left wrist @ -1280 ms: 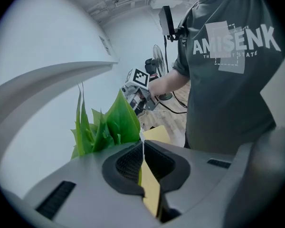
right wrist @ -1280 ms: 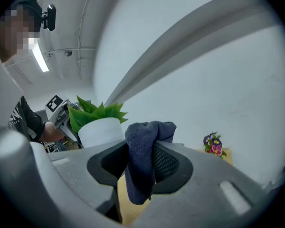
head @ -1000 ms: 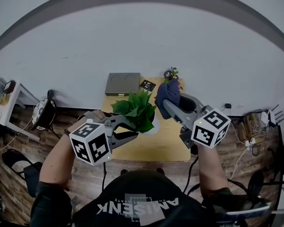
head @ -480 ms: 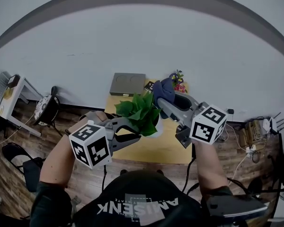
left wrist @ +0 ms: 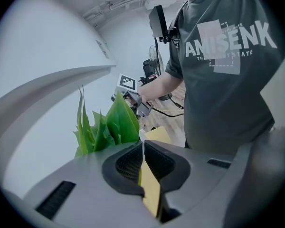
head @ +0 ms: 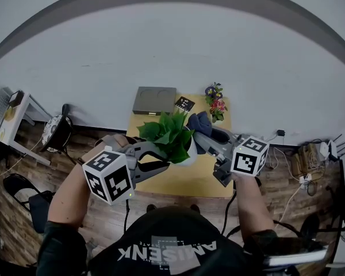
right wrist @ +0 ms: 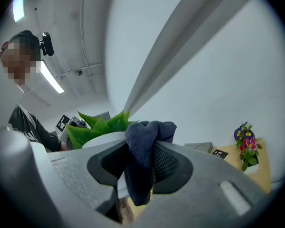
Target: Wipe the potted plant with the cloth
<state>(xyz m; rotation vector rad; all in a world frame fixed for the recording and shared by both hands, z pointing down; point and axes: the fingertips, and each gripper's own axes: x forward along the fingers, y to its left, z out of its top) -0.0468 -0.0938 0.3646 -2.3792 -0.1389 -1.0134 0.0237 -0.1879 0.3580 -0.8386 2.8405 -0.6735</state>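
Two grippers flank the potted plant (head: 168, 134) that stands on the yellow table (head: 178, 180). The left gripper (head: 161, 157) sits at the plant's left side, under its leaves. In the left gripper view its jaws are drawn together with only a thin slit between them, and the green leaves rise right at their tips; whether a leaf edge is caught in the slit cannot be told. The right gripper (head: 200, 135) is at the plant's right side, and its jaws are clamped on a dark blue cloth (head: 199, 122) bunched above the pads and hanging below them. The cloth lies just beside the leaves and the white rim of the pot. Behind the plant, against the wall, lie a flat grey block (head: 154, 100) and a small black-and-white marker card (head: 184, 103). To the plant's right rear stands a small flower pot (head: 215, 102) with purple and pink blooms. The person's dark shirt (left wrist: 228, 56) reads "AMISENK" in large pale letters; a smaller line beneath ends in "STATE", and a patch covers the rest. The cubes on the grippers carry only square black-and-white patterns.
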